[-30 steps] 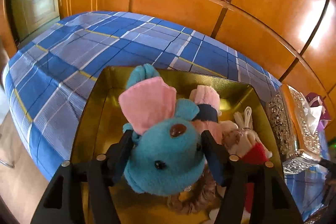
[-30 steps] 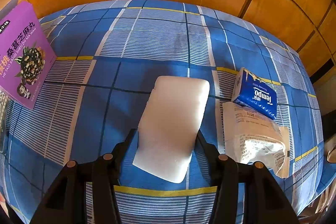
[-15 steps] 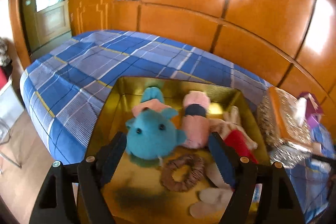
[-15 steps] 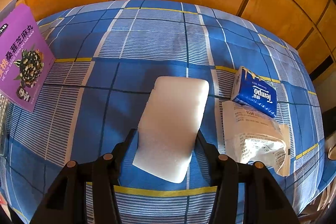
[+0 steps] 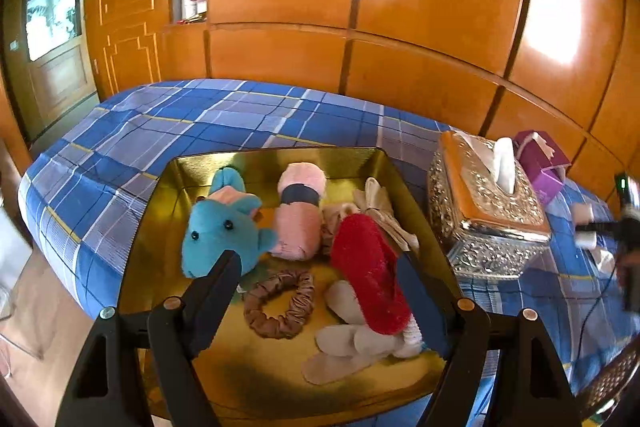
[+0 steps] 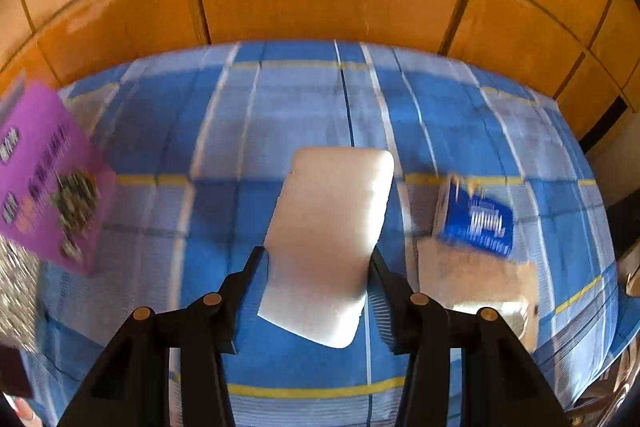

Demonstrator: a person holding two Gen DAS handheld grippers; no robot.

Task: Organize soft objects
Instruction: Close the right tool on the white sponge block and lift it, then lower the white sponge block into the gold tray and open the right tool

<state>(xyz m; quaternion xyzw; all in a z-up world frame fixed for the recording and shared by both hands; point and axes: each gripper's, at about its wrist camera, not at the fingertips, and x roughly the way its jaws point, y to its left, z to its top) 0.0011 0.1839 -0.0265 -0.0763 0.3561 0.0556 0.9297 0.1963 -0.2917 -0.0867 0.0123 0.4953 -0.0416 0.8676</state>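
Four toys and a scrunchie [image 5: 280, 303] fill the tray [image 5: 276, 157] under the released left gripper [image 5: 320, 291], while the right gripper [image 6: 318, 263], having just narrowed, grasps a white sponge [image 6: 332, 223] above the bed [image 6: 304, 107].

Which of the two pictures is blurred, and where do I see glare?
Right wrist view: motion blur smears the blue checked bedcover, the purple printed box and the blue tissue packet. Left wrist view: sharp, with bright glare on the glossy orange wooden wall panels; straight lines bend in both.

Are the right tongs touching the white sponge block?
Touching. Right wrist view: both fingers press the sides of the white sponge block, between the right tongs.
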